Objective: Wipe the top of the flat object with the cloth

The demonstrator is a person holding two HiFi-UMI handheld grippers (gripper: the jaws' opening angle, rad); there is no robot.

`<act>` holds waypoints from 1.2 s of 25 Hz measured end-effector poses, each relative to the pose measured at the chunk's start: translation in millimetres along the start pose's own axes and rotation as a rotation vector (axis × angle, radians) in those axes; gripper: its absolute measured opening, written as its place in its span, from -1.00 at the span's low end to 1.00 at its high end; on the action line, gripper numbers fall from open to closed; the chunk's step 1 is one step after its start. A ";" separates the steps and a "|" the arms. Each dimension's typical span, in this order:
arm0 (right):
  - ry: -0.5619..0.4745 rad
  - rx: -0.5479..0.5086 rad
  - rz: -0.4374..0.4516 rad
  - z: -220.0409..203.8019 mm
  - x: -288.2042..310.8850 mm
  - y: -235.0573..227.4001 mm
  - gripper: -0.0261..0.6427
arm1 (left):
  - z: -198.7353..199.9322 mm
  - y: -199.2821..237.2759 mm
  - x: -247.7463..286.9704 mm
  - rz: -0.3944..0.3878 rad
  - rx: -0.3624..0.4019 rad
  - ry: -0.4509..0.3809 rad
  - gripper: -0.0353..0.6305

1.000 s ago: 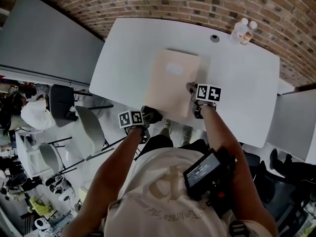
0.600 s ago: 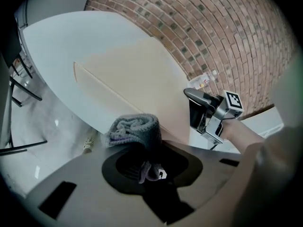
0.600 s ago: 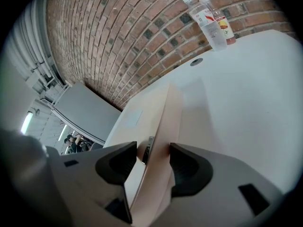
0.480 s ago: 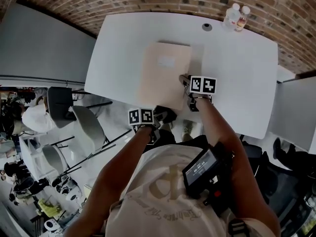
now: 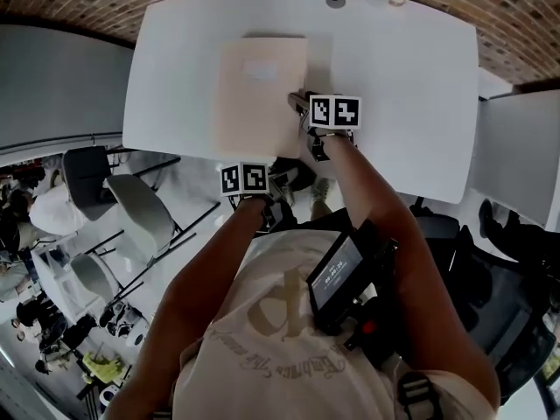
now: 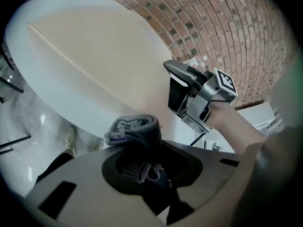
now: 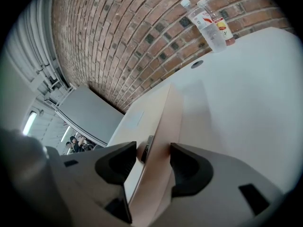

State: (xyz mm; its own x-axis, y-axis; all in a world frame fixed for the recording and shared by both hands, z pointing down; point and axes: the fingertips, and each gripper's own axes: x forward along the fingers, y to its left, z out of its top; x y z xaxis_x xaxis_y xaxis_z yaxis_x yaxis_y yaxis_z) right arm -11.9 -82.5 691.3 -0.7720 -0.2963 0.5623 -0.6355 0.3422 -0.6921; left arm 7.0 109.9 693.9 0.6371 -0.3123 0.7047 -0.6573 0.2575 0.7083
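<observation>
The flat beige object (image 5: 258, 94) lies on the white table (image 5: 411, 94). My right gripper (image 5: 302, 105) is at its right edge. In the right gripper view the jaws stand wide apart astride that edge (image 7: 163, 126), and the gripper (image 7: 154, 157) is open. My left gripper (image 5: 278, 182) hangs just off the table's near edge, below the flat object. It is shut on a bunched grey cloth (image 6: 134, 129) that sticks up out of the gripper (image 6: 137, 150). The left gripper view also shows the right gripper (image 6: 182, 86) on the beige object (image 6: 94, 51).
Two clear bottles (image 7: 210, 25) stand at the table's far edge before a brick wall, near a round cable hole (image 5: 335, 0). Grey chairs (image 5: 140, 217) stand on the floor to the left. A grey partition (image 7: 87, 115) runs along the table's left side.
The head camera has shifted, so the table sits higher in the picture. The right gripper stays at the flat object's right edge. The left gripper stays off the near edge with the cloth.
</observation>
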 end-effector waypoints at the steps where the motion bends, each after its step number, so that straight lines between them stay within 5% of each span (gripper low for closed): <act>1: -0.001 0.000 0.001 -0.2 0.2 -0.2 -0.22 | -2.9 -5.0 3.8 -0.015 0.007 0.008 -0.59; 7: -0.003 -0.009 0.013 0.2 -0.7 -0.7 -0.22 | -23.2 -35.0 22.8 -0.098 0.108 0.076 -0.59; 14: 0.014 -0.030 0.018 -0.1 -2.1 -0.5 -0.21 | -44.5 -43.3 10.7 -0.106 0.375 0.154 -0.59; 21: -0.021 -0.069 0.071 5.1 -24.9 5.5 -0.29 | -24.7 -44.1 -30.9 -0.137 0.483 0.031 -0.59; 30: -0.142 -0.172 0.042 9.8 -87.0 26.5 -0.78 | 47.0 -57.3 -78.6 -0.142 0.558 -0.211 -0.59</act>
State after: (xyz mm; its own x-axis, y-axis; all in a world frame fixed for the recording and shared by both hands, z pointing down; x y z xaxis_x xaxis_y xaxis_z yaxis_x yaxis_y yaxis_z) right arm 38.6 -56.4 619.6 -0.7961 -0.3967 0.4569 -0.6049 0.5001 -0.6197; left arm -24.3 76.7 595.9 0.6780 -0.4973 0.5412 -0.7197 -0.2996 0.6263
